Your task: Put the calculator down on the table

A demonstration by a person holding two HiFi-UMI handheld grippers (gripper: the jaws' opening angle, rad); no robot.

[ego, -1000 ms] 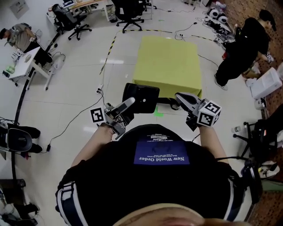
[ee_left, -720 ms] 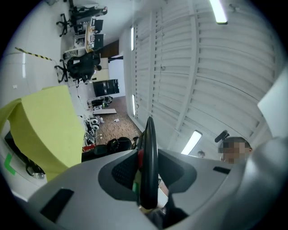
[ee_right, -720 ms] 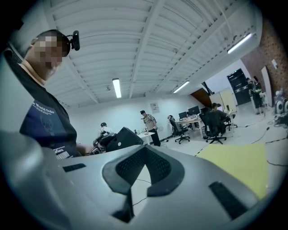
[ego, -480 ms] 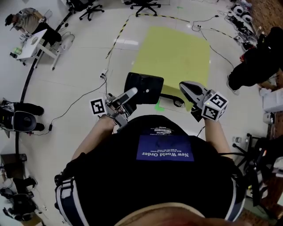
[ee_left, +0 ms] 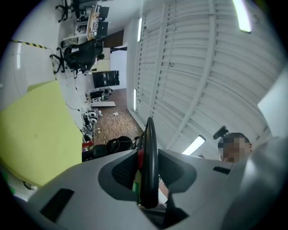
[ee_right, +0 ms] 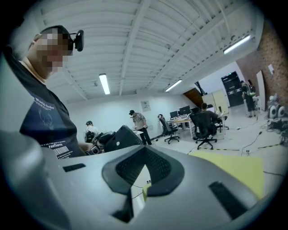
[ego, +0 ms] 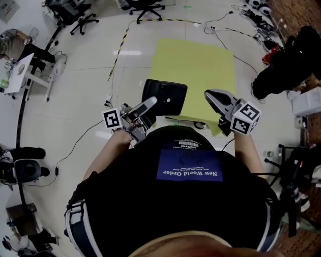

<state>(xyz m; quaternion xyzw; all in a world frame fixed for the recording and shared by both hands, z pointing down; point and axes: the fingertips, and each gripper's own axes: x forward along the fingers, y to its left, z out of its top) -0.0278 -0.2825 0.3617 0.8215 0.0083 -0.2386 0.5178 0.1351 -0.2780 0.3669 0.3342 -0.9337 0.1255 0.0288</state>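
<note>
The calculator (ego: 163,97) is a flat black slab, held out in front of the person's chest by my left gripper (ego: 149,104), which is shut on its near edge. In the left gripper view the calculator (ee_left: 150,152) stands edge-on between the pads. It also shows from the right gripper view as a dark slab (ee_right: 122,136) to the left. My right gripper (ego: 214,98) hangs at the right with jaws together and nothing in them; its pads meet in its own view (ee_right: 144,165). The yellow table (ego: 196,65) lies just ahead, its near edge under the grippers.
A person in black (ego: 287,54) stands right of the table. Office chairs (ego: 144,6) and desks stand at the back, a white side table (ego: 15,70) at the far left. Striped floor tape (ego: 118,55) and cables run left of the table.
Both grippers and the calculator have travelled forward across the floor. The yellow table has come closer, so its near edge now sits beneath the grippers. Both grips are unchanged.
</note>
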